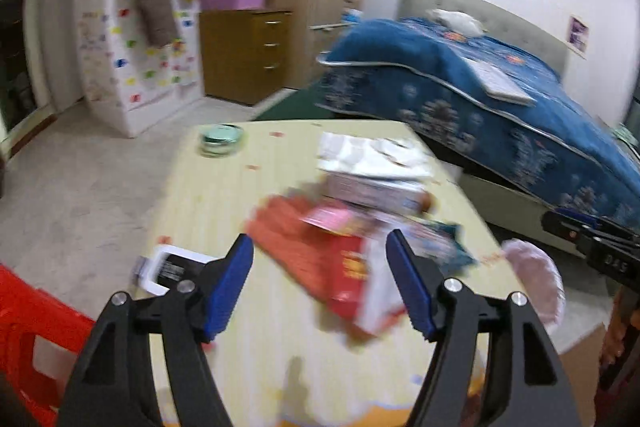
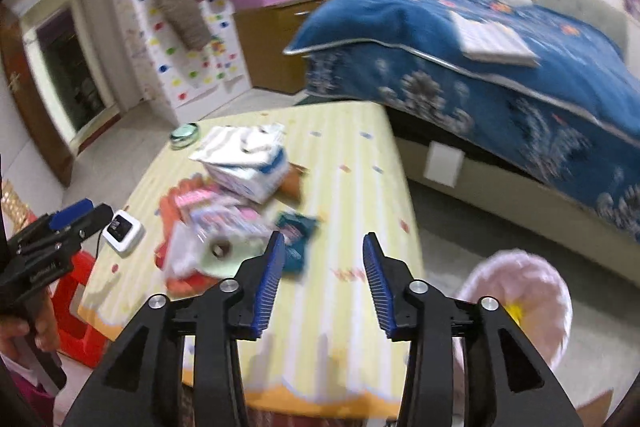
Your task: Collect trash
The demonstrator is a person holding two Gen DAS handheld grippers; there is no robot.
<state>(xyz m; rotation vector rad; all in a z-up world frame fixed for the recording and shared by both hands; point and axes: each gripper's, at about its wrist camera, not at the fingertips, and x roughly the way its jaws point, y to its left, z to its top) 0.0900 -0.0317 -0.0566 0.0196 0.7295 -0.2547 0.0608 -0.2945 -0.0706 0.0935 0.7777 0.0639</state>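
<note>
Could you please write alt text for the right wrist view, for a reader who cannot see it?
The open, empty right gripper hovers over a striped yellow table strewn with wrappers, a tissue box and a teal packet. A pink basket stands beside the table, a blue-covered bed behind.

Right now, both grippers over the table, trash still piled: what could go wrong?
1. The small white device sits beside the wrapper pile, near the table edge; a sweep by the left gripper could catch it or knock it off.
2. The pink bin stands on the floor off the table's corner; light wrappers dropped from the right gripper may miss it.
3. Both views are blurred, so any grasp point looks uncertain.
</note>
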